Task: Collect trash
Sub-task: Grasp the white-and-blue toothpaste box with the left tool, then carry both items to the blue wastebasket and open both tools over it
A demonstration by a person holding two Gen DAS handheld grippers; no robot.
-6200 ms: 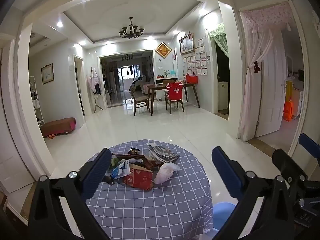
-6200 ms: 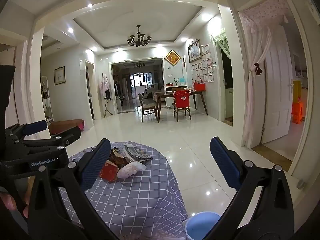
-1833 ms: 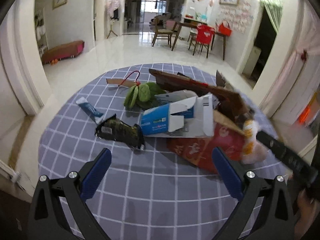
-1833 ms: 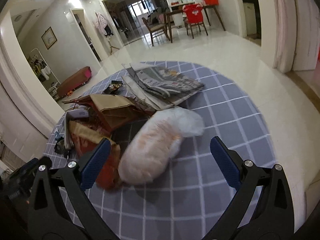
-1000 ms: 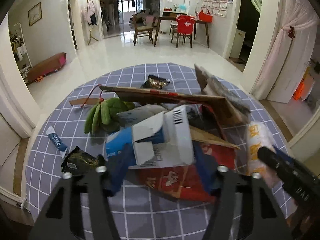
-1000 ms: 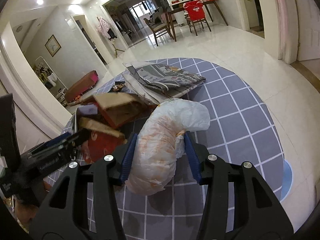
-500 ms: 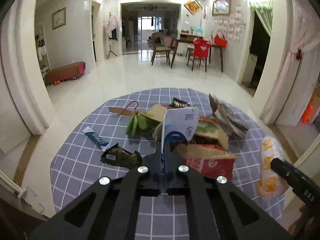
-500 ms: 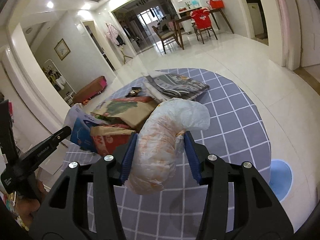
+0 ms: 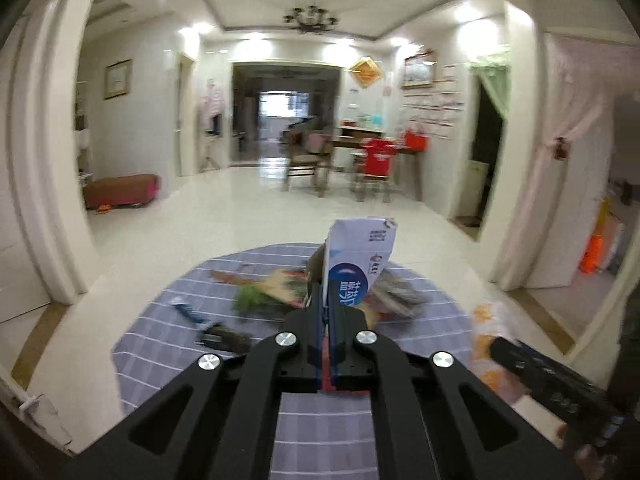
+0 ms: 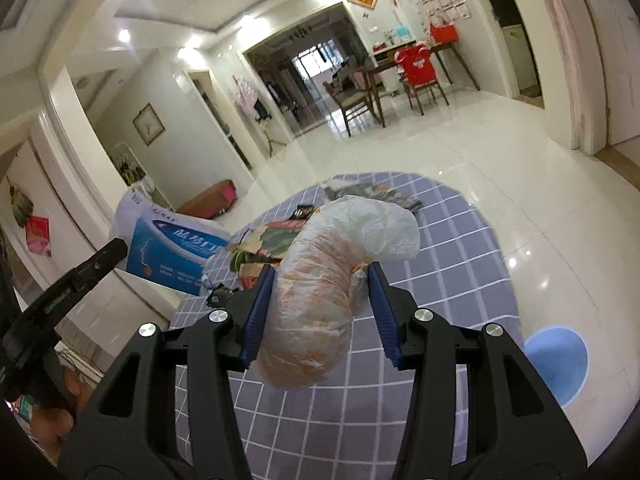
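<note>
Trash pile (image 10: 276, 244) on table (image 10: 460, 248); bin (image 10: 558, 364) beside table, right.

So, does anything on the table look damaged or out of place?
Yes. The blue-and-white carton in the left gripper is flattened, its top edge torn. Loose scraps lie in a heap on the checked tablecloth.

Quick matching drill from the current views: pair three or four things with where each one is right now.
Things:
1. blue carton
2. plastic bag
3. blue bin
4. newspapers

Places:
A. on the floor beside the table
B. in the right hand-held gripper
C. lying on the far side of the table
D. in the left hand-held gripper

Pairs: 1-D, 2-B, 3-A, 4-C
</note>
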